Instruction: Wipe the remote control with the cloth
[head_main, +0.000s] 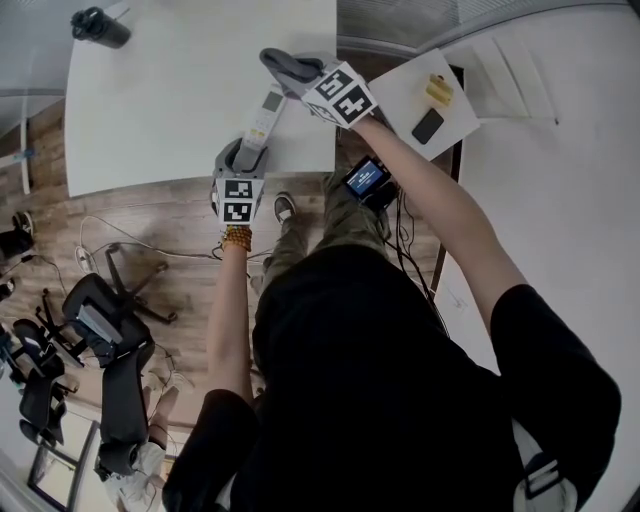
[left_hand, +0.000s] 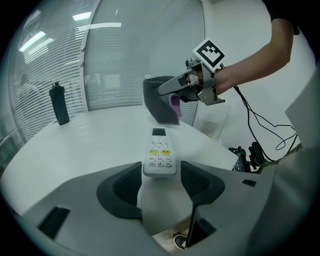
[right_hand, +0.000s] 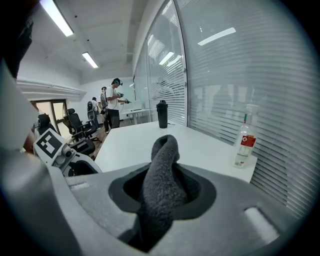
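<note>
A white remote control (head_main: 263, 115) lies face up on the white table (head_main: 170, 100) near its front right corner. My left gripper (head_main: 245, 158) is open, low at the table's edge. In the left gripper view the near end of the remote (left_hand: 159, 152) lies between the jaws of the left gripper (left_hand: 160, 182), with a small gap at each pad. My right gripper (head_main: 300, 75) is shut on a dark grey cloth (head_main: 285, 65), held above the table just beyond the remote. In the right gripper view the cloth (right_hand: 162, 175) stands up out of the right gripper (right_hand: 162, 190).
A black bottle (head_main: 100, 27) stands at the table's far left corner, and a spray bottle (right_hand: 243, 140) near another edge. A small side table (head_main: 470, 120) to the right carries a phone and a yellow item. Office chairs (head_main: 100, 320) and cables lie on the floor.
</note>
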